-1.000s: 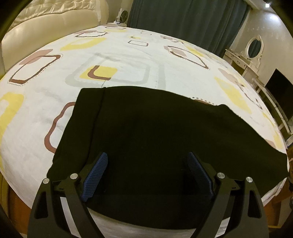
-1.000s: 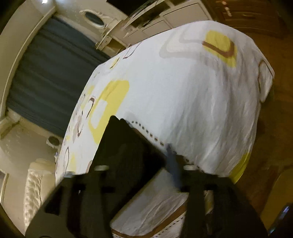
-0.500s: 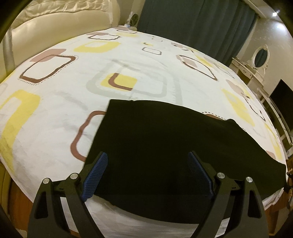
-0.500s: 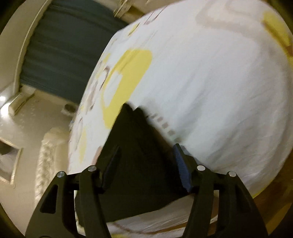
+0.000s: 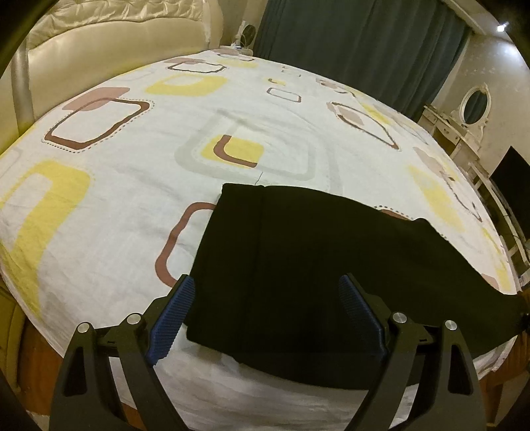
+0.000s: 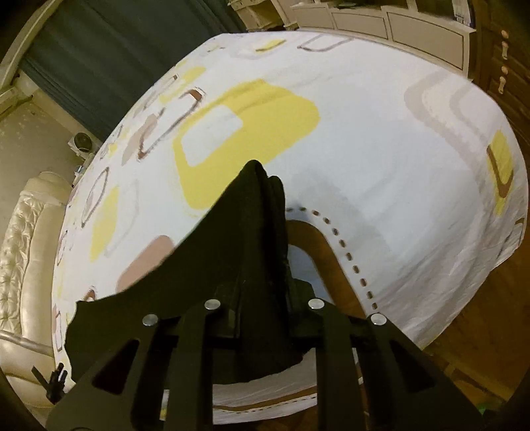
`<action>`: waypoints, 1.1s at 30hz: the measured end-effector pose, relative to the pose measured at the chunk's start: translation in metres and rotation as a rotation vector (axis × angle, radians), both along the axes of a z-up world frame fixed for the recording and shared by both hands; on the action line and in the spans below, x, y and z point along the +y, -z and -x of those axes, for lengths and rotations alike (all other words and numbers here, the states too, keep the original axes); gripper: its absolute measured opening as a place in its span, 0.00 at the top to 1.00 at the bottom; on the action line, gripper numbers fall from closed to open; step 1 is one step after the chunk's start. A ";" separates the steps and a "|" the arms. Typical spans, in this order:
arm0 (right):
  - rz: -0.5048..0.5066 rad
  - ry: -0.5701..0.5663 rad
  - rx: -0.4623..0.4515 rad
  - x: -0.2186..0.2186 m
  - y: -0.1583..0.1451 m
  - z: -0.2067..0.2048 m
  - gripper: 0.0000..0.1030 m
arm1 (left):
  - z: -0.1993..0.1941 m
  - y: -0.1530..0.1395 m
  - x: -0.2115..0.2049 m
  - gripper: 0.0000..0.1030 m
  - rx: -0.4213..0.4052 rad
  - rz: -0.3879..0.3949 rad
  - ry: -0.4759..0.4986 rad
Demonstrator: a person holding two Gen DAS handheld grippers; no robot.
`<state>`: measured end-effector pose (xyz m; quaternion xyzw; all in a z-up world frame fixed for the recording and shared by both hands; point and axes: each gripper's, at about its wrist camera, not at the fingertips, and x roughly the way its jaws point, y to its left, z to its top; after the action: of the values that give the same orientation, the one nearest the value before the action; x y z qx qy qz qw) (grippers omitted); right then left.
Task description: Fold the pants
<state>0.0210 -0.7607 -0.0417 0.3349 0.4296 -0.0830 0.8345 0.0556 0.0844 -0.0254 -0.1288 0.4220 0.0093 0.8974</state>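
Observation:
Black pants [image 5: 314, 265] lie flat across the near side of a bed with a white patterned sheet [image 5: 132, 165]. My left gripper [image 5: 265, 278] hovers open over their left end, its blue pads [image 5: 172, 315] wide apart and touching nothing. In the right wrist view, the other end of the pants [image 6: 251, 215] is bunched into a raised peak. My right gripper [image 6: 261, 285] is closing on it, with the cloth pinched between its jaws and lifted off the sheet [image 6: 381, 149]. The fabric hides the right fingertips.
A cream padded headboard [image 5: 116, 36] and dark curtains [image 5: 347, 39] stand beyond the bed. A white dressing table with an oval mirror [image 5: 473, 106] and a dark screen [image 5: 510, 172] stand at the right. Wooden floor [image 6: 480, 315] and white drawers [image 6: 397, 23] border the bed's corner.
My right gripper went from open around the pants' end to closed on it, rolled and lifted the cloth into a peak. My left gripper shifted left toward the pants' left edge, still open.

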 end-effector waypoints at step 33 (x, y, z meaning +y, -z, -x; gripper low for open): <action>0.093 -0.442 -0.231 0.318 -0.127 -0.056 0.84 | 0.010 -0.012 -0.030 0.15 -0.013 0.010 0.083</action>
<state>0.0771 -0.4424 0.0849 0.2012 0.3897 0.1206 0.8905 0.0458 0.0548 -0.0134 -0.1155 0.4211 -0.0310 0.8991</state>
